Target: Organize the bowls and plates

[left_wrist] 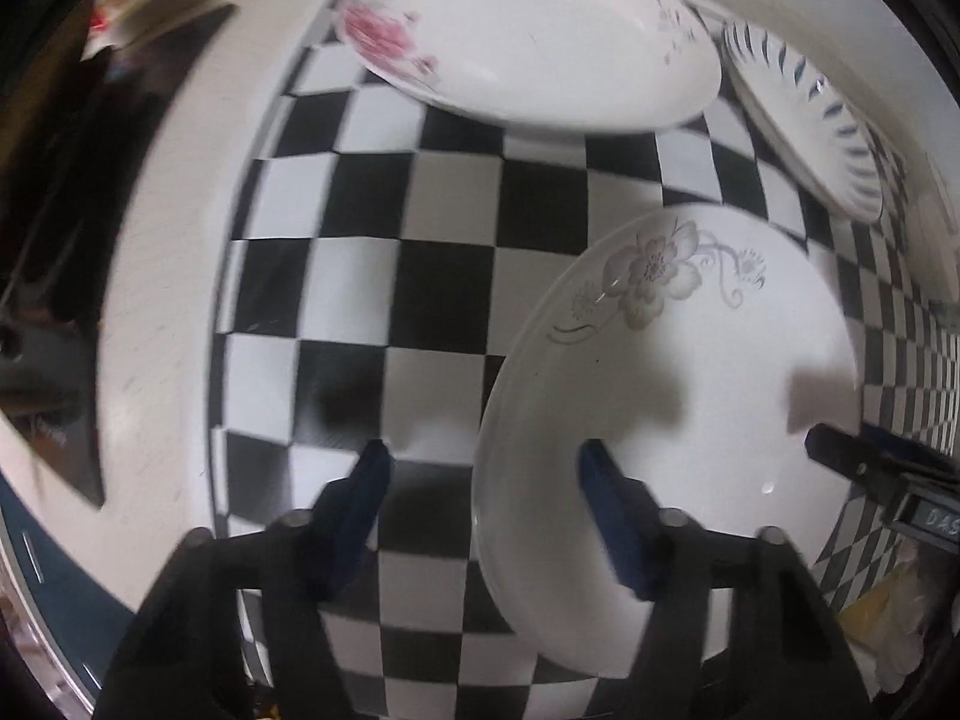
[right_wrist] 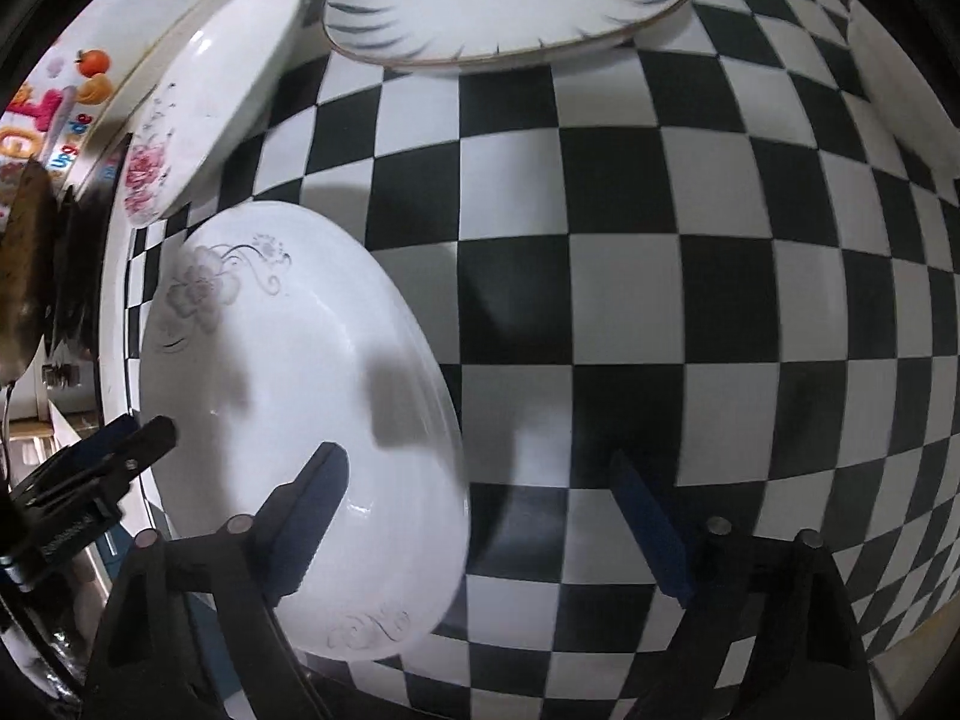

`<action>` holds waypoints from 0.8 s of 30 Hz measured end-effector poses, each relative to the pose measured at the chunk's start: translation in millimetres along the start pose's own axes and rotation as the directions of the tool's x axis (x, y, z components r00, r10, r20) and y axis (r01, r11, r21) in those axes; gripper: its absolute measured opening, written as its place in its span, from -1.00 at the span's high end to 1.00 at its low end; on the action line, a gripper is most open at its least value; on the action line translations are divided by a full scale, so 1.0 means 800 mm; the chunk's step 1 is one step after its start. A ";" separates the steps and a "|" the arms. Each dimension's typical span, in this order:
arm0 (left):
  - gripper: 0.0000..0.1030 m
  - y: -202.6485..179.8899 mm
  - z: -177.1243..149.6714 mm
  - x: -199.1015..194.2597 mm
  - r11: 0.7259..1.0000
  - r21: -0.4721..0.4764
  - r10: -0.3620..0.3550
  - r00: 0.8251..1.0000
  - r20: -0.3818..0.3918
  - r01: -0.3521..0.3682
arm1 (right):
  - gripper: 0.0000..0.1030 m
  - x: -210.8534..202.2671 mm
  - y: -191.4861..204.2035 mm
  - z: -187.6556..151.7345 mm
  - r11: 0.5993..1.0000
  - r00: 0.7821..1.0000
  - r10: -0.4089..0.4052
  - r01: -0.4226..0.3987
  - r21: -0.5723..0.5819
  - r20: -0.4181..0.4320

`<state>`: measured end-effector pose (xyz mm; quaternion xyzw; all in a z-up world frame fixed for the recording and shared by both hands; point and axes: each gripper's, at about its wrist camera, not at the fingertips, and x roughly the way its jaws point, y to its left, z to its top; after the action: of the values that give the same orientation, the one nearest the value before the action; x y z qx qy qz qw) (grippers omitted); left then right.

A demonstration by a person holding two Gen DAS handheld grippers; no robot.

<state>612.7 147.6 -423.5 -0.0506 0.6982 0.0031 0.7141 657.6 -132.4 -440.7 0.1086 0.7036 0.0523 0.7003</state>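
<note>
A checkered cloth (right_wrist: 630, 276) was spread beneath three plates. The grey-flowered plate (left_wrist: 660, 396) lay nearest; its rim was straddled, unclamped, by the left gripper (left_wrist: 480, 462) and the right gripper (right_wrist: 480, 468), jaws apart.

Both views look steeply down from close above a checkered cloth (left_wrist: 420, 276) on the worktop. The left wrist camera sits over the left rim of the grey-flowered plate (left_wrist: 660, 372), facing down along the left claw (left_wrist: 483, 462). The right wrist camera hangs over that plate's right rim, along the right claw (right_wrist: 477, 468). Both share this plate, the pink-flowered plate (left_wrist: 528, 42) and the blue-striped plate (right_wrist: 510, 6).
</note>
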 end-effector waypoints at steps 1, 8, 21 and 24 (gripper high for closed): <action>-0.01 0.000 0.003 0.004 1.000 0.009 -0.021 1.000 -0.010 0.021 | -0.70 0.002 0.004 0.003 1.000 1.000 0.009 -0.009 0.004 -0.003; 0.26 -0.009 0.010 0.005 0.990 0.103 -0.095 0.995 -0.018 0.096 | -0.15 0.004 0.020 0.010 0.999 0.999 0.027 -0.026 0.041 -0.028; 0.29 -0.059 0.012 -0.009 0.989 0.147 -0.031 1.000 0.001 0.031 | 0.40 0.001 0.020 0.000 1.000 0.999 0.009 -0.008 0.030 -0.035; 0.29 -0.084 0.010 -0.013 0.987 0.159 -0.037 0.999 0.005 0.035 | 0.40 -0.009 0.006 -0.005 0.999 1.000 0.008 -0.008 0.033 -0.021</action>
<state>625.7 82.3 -408.2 -0.0062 0.6925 -0.0651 0.7185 653.8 -129.0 -432.7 0.1224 0.7113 0.0448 0.6907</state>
